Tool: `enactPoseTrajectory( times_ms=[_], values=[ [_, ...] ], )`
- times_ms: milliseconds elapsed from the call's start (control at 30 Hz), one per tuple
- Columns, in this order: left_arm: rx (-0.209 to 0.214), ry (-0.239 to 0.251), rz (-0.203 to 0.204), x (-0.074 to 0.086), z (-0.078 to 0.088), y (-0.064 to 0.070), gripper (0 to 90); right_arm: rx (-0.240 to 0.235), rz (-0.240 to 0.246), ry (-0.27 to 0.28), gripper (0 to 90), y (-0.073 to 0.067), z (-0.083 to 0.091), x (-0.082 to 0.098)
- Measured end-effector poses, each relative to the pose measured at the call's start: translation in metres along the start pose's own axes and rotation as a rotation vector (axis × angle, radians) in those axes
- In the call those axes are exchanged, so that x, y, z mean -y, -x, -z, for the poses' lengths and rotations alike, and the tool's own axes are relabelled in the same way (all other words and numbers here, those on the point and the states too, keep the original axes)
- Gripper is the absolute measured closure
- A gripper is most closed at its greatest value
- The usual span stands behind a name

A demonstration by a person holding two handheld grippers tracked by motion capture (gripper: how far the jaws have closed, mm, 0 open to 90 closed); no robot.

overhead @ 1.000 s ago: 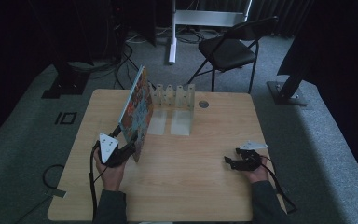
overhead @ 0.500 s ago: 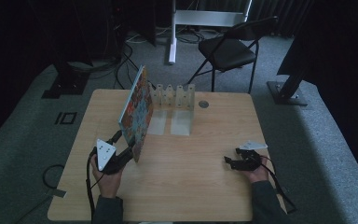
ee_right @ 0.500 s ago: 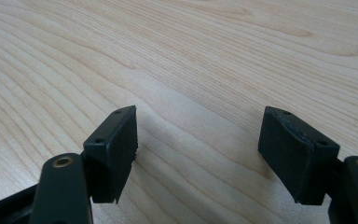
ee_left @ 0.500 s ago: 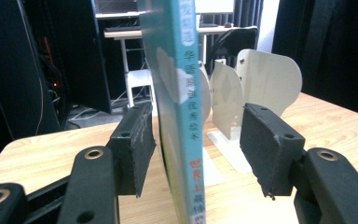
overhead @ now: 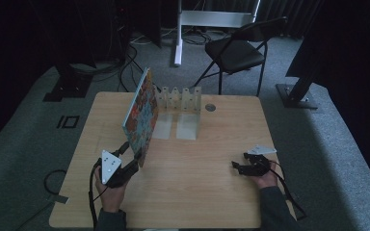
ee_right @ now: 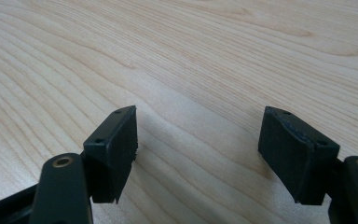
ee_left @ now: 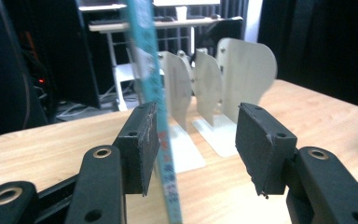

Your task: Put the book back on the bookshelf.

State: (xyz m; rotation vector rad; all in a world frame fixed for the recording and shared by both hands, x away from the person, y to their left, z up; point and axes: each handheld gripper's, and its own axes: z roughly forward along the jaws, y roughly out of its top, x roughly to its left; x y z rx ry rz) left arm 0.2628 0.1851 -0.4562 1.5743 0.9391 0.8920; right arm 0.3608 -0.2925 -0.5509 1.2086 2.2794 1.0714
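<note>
A colourful picture book (overhead: pixel 142 115) stands on edge on the wooden table (overhead: pixel 197 192), its far end by the white bookend rack (overhead: pixel 179 98). My left gripper (overhead: pixel 134 163) is at the book's near lower corner. In the left gripper view the book's teal edge (ee_left: pixel 151 84) runs up between the jaws of the left gripper (ee_left: pixel 198 140), close against the left pad (ee_left: pixel 142 144), with a wide gap to the right pad. These jaws have just been closing. My right gripper (overhead: pixel 238 166) rests low over the table at the right, open, and nothing lies between the jaws of the right gripper (ee_right: pixel 198 144).
The bookend rack (ee_left: pixel 242 70) has several upright white dividers on flat base plates. A round grommet hole (overhead: pixel 210 108) sits in the table behind it. A folding chair (overhead: pixel 236 53) and stand legs are on the floor beyond the table.
My left hand and its gripper have drawn back toward the table's front edge, and the jaws stand narrower around the book's edge. The right gripper has stayed still.
</note>
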Motion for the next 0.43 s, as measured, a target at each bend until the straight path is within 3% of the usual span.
enactPoseTrajectory(
  times_ms=[267,433],
  values=[
    [0.049,-0.025,-0.034,0.0048,-0.0041,0.0088,54.4,0.0,0.001,0.0,27.9,0.0001,0.0,0.0],
    [0.059,-0.035,-0.024,0.0072,-0.0062,0.01,54.2,-0.001,-0.001,0.0,27.9,0.0003,0.0001,0.0]
  ],
)
